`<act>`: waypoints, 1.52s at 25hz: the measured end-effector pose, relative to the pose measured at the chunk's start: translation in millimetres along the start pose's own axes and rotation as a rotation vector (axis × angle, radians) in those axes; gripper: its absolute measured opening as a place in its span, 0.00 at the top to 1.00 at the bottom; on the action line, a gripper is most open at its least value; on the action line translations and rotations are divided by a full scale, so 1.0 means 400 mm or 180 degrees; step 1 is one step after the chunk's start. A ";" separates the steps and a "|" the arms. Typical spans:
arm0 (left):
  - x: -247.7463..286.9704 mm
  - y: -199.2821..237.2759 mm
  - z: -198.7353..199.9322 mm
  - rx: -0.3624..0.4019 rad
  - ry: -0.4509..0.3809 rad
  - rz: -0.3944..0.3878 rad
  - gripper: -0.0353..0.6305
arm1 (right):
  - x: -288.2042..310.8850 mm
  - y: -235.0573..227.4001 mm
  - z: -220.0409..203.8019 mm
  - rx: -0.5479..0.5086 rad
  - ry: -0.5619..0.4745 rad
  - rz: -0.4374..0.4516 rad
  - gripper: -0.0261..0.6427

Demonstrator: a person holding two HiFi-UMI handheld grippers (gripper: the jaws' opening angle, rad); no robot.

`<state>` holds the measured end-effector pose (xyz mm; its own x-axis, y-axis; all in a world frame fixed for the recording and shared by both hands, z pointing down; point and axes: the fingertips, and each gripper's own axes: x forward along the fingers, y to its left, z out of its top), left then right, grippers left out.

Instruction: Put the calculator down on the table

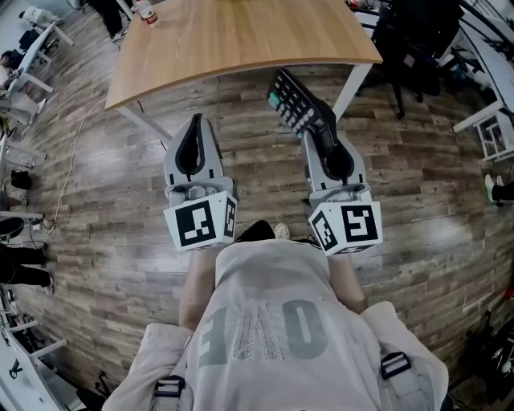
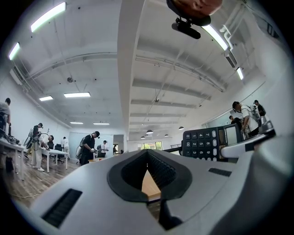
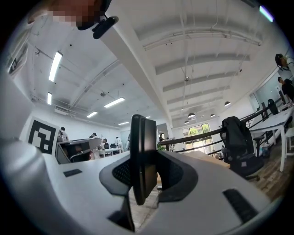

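A black calculator (image 1: 295, 103) sticks out forward from my right gripper (image 1: 320, 128), which is shut on its near end. It hangs over the wooden floor just before the front edge of the wooden table (image 1: 241, 44). In the right gripper view the calculator (image 3: 142, 156) stands edge-on between the pads. In the left gripper view the calculator (image 2: 204, 143) shows its keys and display at the right. My left gripper (image 1: 195, 127) hovers to the left of it, short of the table edge; its tips meet with nothing between them, seen also in the left gripper view (image 2: 148, 156).
A small bottle (image 1: 147, 12) stands at the table's far left. White table legs (image 1: 353, 84) reach down at the front right corner. A black office chair (image 1: 418, 40) stands right of the table. White desks and several people fill the room's left side.
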<state>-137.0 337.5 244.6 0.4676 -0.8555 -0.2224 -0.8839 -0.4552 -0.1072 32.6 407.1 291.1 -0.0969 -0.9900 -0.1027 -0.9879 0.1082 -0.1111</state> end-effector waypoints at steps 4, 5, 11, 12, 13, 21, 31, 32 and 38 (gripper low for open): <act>0.023 0.022 0.006 0.0036 -0.0021 0.0082 0.93 | 0.026 -0.019 0.006 -0.0036 -0.0005 0.0031 0.79; 0.032 0.028 0.004 0.0035 -0.0027 0.0101 0.93 | 0.034 -0.023 0.009 -0.0054 -0.0011 0.0036 0.79; 0.110 0.056 -0.044 -0.0025 -0.0067 0.0156 0.93 | 0.094 -0.059 -0.004 -0.0152 -0.0028 0.0031 0.79; 0.128 0.061 -0.052 -0.0039 -0.0075 0.0155 0.93 | 0.109 -0.066 -0.010 -0.0166 -0.0019 0.0024 0.79; 0.146 0.067 -0.058 -0.0054 -0.0083 0.0158 0.93 | 0.125 -0.072 -0.015 -0.0179 -0.0001 0.0022 0.79; 0.320 0.110 -0.111 -0.0135 -0.0065 0.0111 0.93 | 0.288 -0.122 -0.032 -0.0246 0.0095 0.0003 0.79; 0.598 0.218 -0.170 -0.0167 -0.0029 0.0005 0.93 | 0.577 -0.183 -0.037 -0.0299 0.0220 -0.0124 0.79; 0.627 0.234 -0.174 -0.0173 -0.0034 -0.0002 0.93 | 0.607 -0.188 -0.036 -0.0302 0.0224 -0.0145 0.79; 0.793 0.331 -0.194 -0.0203 -0.0072 -0.0041 0.93 | 0.787 -0.201 -0.027 -0.0328 0.0248 -0.0226 0.79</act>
<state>-104.9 -13.1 235.2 0.4781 -0.8440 -0.2431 -0.8750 -0.4817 -0.0484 80.1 85.7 278.4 -0.0313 -0.9993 -0.0208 -0.9994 0.0316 -0.0127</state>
